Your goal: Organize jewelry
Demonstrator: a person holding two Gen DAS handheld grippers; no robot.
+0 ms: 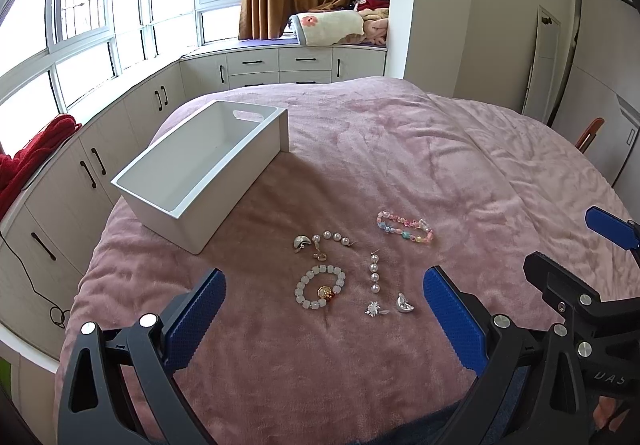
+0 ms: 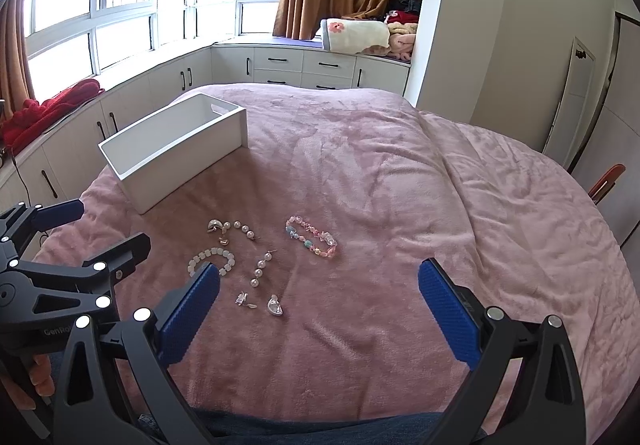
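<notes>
Several pieces of jewelry lie on a pink blanket (image 1: 400,149). A pastel bead bracelet (image 1: 405,226) (image 2: 311,237) lies right of the group. A white bead bracelet with a gold charm (image 1: 320,287) (image 2: 212,261), two pearl drop earrings (image 1: 374,272) (image 2: 262,269), silver shell earrings (image 1: 404,304) (image 2: 275,305) and a small flower stud (image 1: 375,309) lie nearer. An empty white box (image 1: 200,169) (image 2: 172,145) stands behind them on the left. My left gripper (image 1: 324,285) is open above the white bracelet. My right gripper (image 2: 318,277) is open, near the pastel bracelet.
The bed's left edge drops toward white window cabinets (image 1: 80,165). A red cloth (image 2: 48,109) lies on the sill. Folded blankets (image 1: 332,27) sit on the far window seat. A chair back (image 2: 608,177) stands off the bed's right side.
</notes>
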